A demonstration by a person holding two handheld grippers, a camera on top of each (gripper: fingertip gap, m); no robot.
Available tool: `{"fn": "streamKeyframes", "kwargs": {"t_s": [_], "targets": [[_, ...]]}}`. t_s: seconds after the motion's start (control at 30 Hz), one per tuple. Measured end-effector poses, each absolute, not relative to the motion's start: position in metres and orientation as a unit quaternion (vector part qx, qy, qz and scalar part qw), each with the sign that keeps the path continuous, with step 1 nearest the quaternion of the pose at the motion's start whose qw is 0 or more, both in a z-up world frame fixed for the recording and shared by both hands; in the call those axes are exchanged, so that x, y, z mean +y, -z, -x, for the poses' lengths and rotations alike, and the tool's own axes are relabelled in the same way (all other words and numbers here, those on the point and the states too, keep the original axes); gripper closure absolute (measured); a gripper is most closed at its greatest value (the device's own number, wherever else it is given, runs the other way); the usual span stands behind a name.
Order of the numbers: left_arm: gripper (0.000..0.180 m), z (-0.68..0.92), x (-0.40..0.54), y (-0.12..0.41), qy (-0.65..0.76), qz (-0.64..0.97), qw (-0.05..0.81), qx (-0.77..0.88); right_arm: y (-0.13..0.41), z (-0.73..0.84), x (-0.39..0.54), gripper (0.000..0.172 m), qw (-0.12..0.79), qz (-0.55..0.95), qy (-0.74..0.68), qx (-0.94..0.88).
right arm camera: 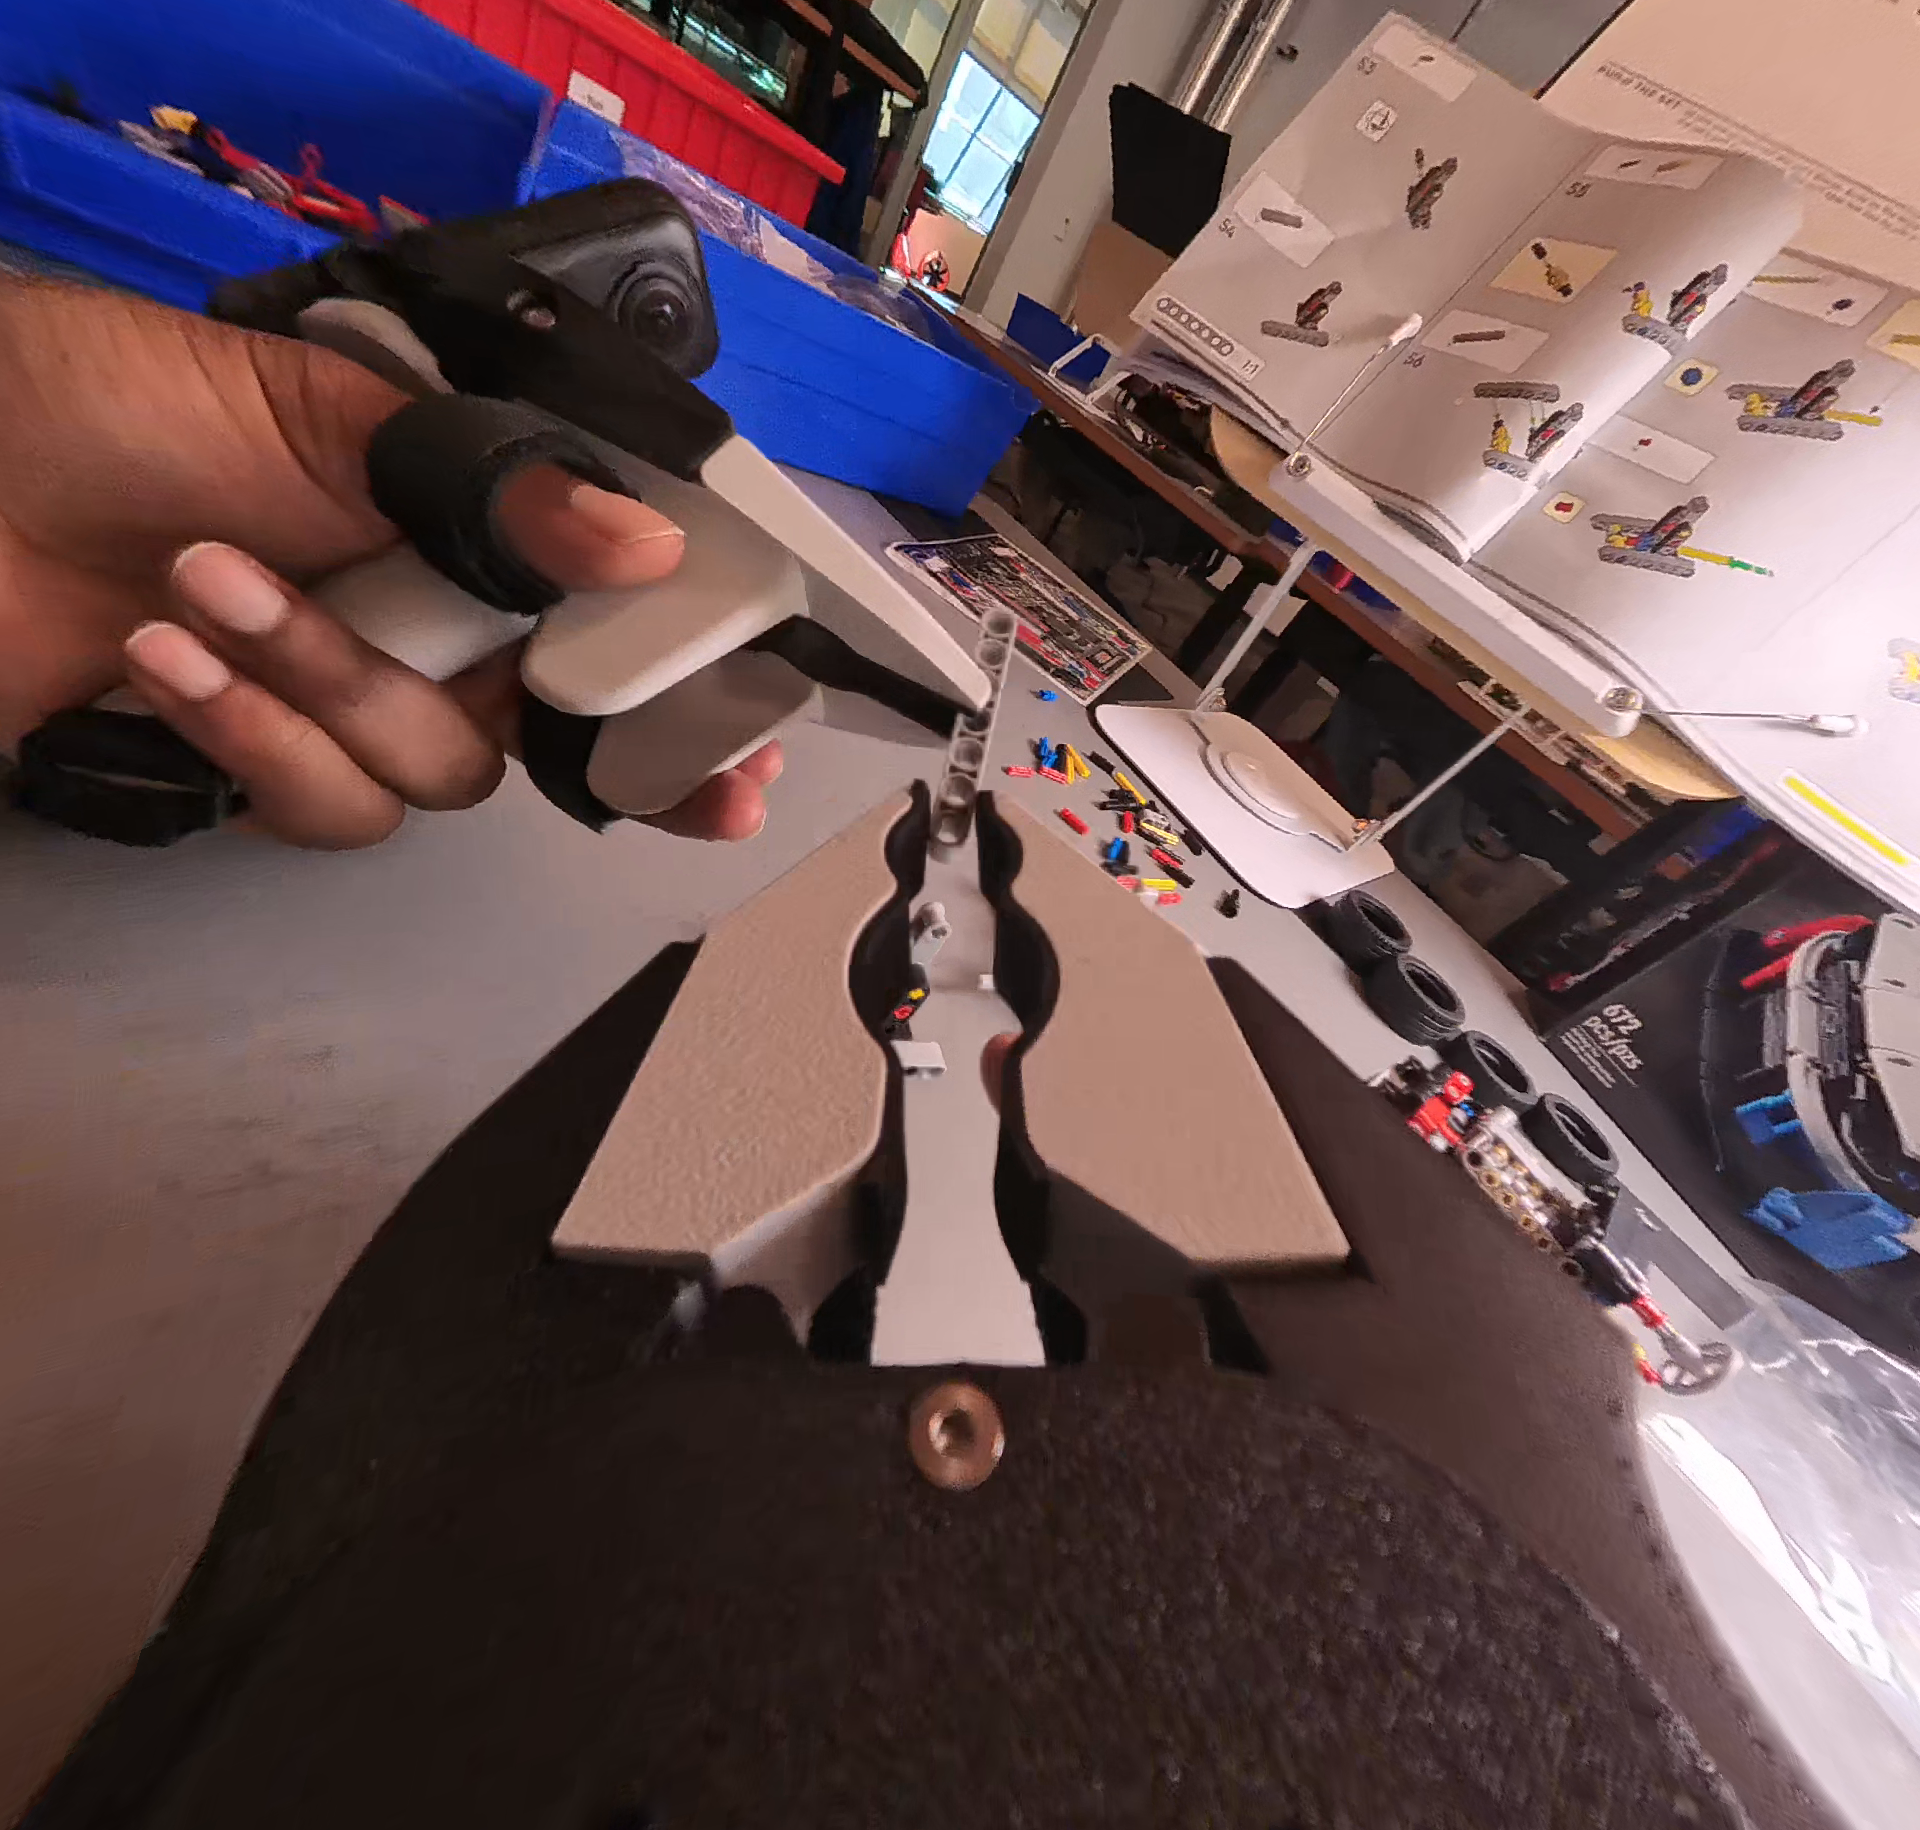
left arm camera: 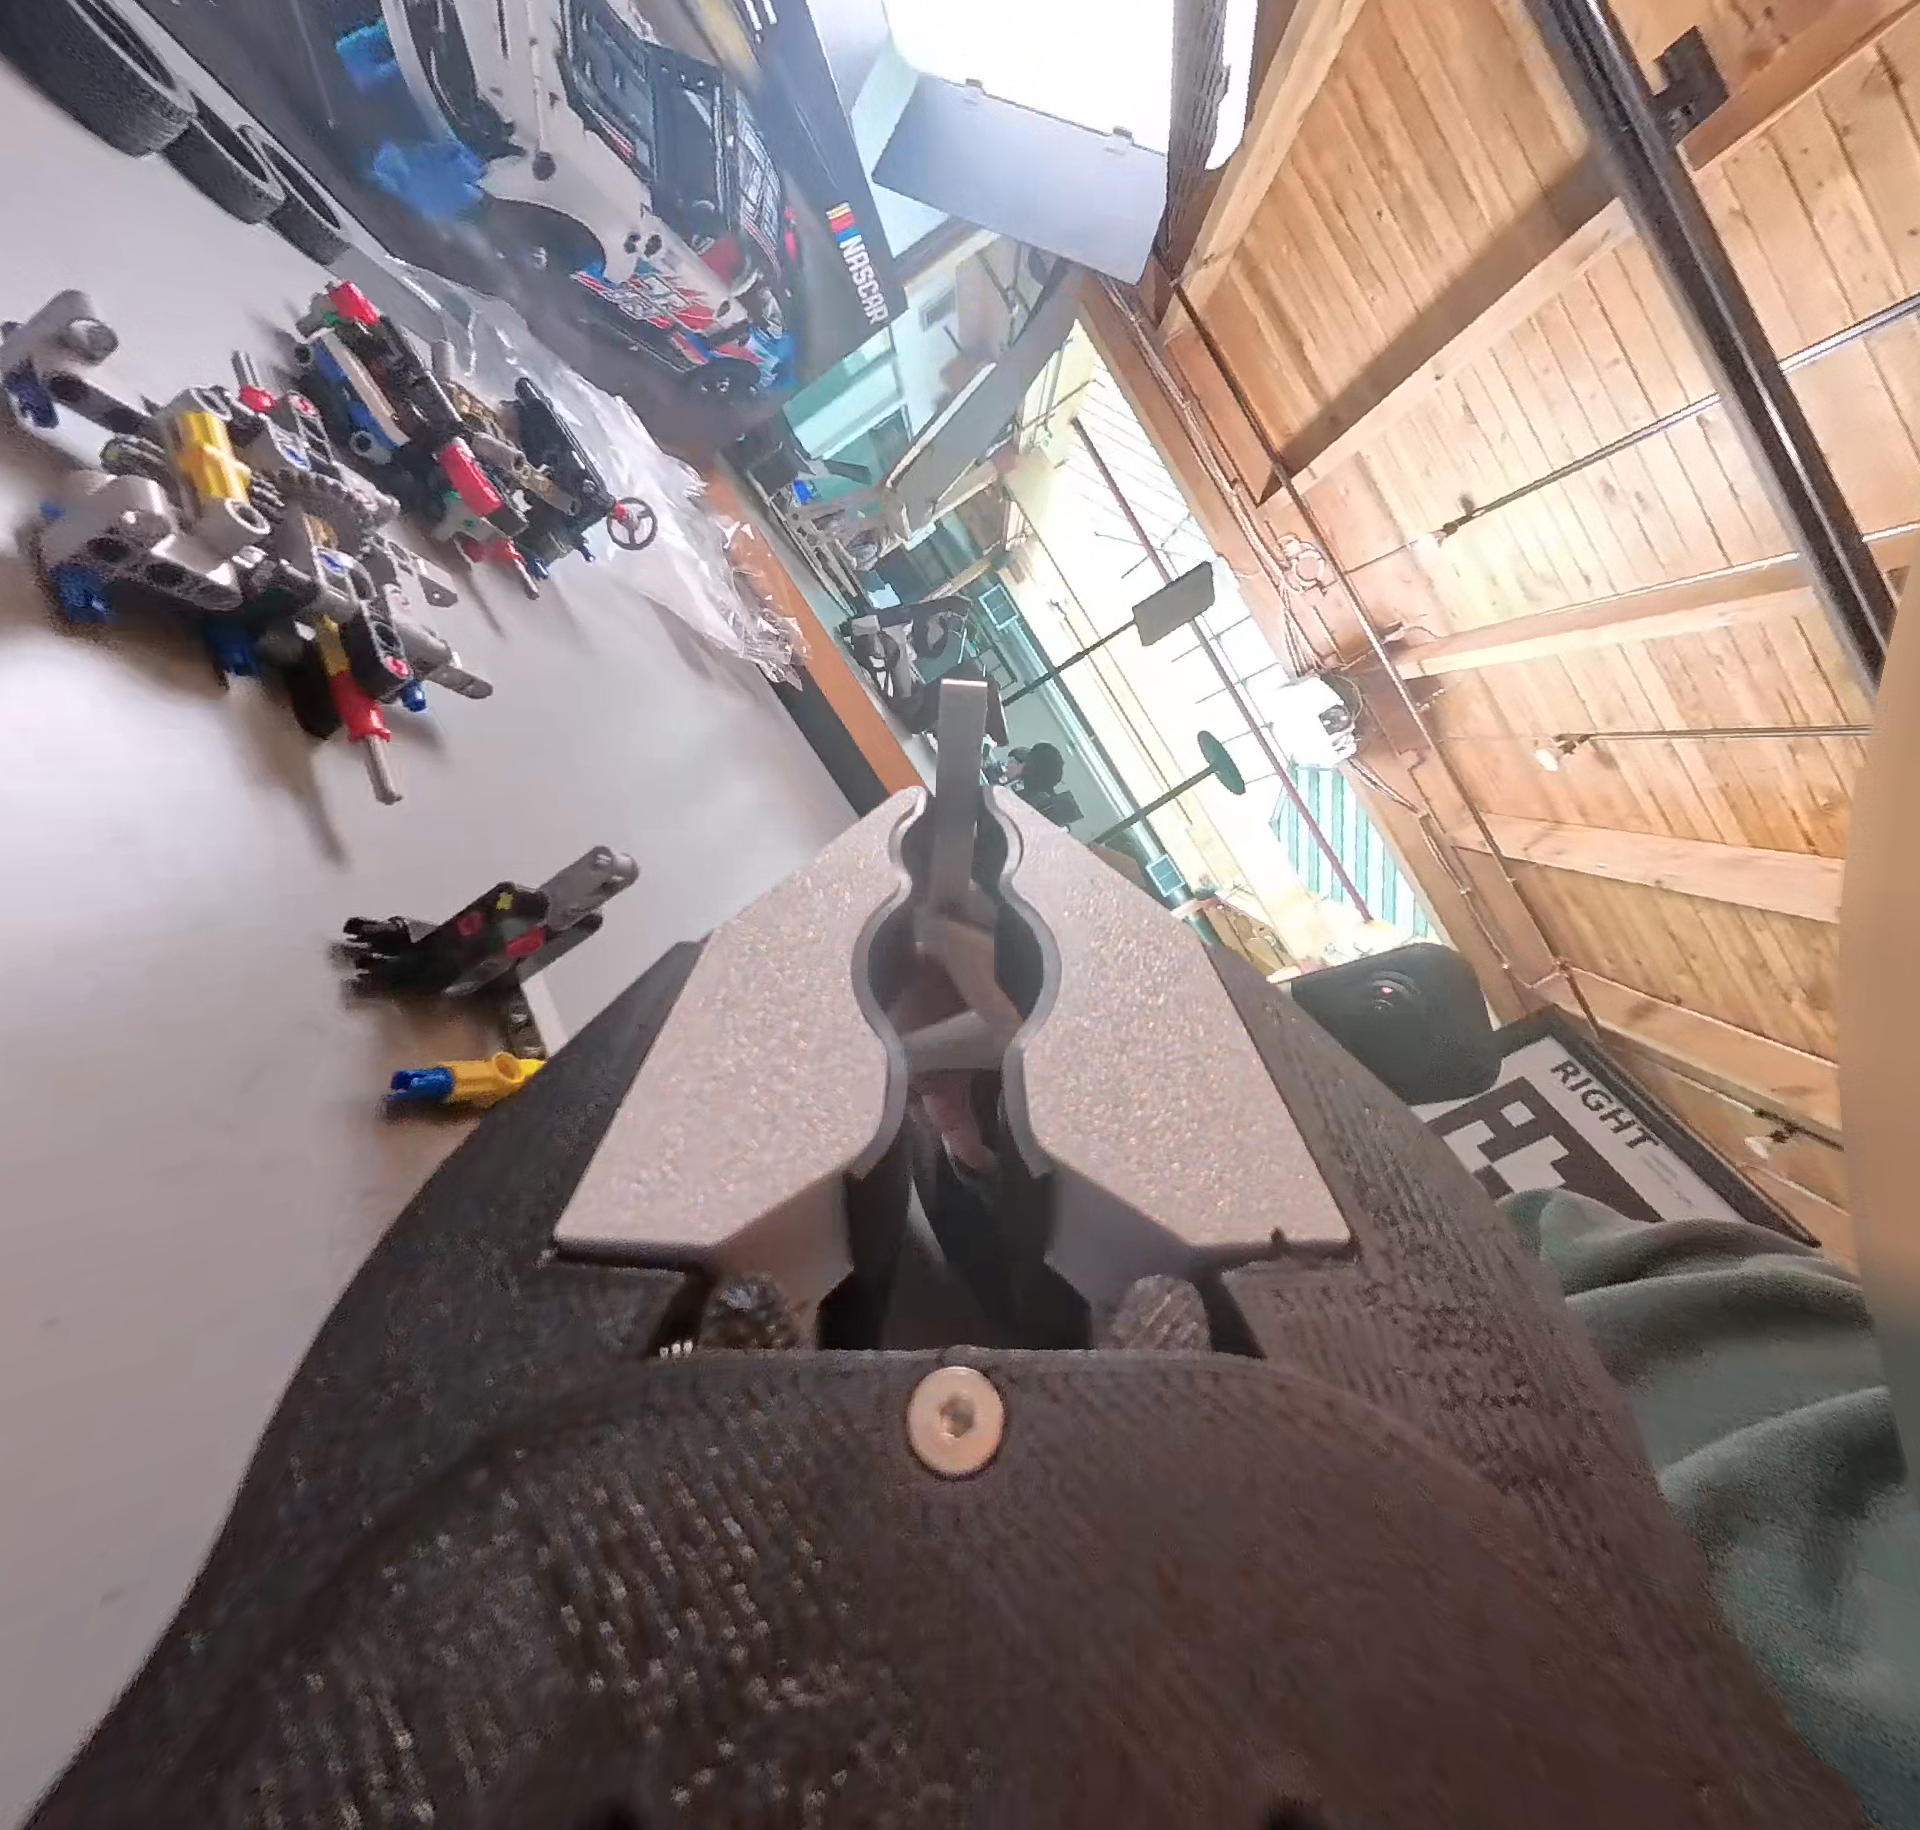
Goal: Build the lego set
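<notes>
L claw [left arm camera: 951, 814] & R claw [right arm camera: 951, 814] both clamped on the same grey holed beam [right arm camera: 971, 731], upright above the table [right arm camera: 312, 1001]; keep both grips firm, don't twist.

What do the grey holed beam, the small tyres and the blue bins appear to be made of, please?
Grey beam: probably moulded plastic, matt, with a row of uniform round holes. It is held by both the left gripper and the right gripper. Tyres: likely rubber, dull black with tread. Blue bins: seemingly rigid plastic, slightly glossy, ribbed walls.
</notes>
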State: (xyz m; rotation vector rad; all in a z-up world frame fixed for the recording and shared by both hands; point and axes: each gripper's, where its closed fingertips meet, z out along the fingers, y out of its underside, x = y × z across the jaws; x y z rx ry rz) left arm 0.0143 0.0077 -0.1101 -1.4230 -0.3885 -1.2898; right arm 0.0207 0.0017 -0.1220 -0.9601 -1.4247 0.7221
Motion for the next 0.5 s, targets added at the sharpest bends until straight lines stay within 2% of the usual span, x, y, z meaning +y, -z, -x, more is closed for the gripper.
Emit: {"fn": "streamKeyframes", "kwargs": {"t_s": [0.23, 0.4, 0.5], "targets": [[0.174, -0.008, -0.003, 0.118, 0.562, 0.624, 0.530, -0.120, 0.131, -0.022, 0.001, 0.167, 0.565, 0.412, -0.324, -0.637], [0.164, 0.034, -0.002, 0.125, 0.412, 0.708, 0.572, -0.034, 0.178, -0.034, -0.015, 0.166, 0.447, 0.394, -0.315, -0.738], [0.160, 0.036, -0.003, 0.151, 0.310, 0.783, 0.537, 0.050, 0.197, -0.036, -0.030, 0.166, 0.408, 0.377, -0.292, -0.779]]}}
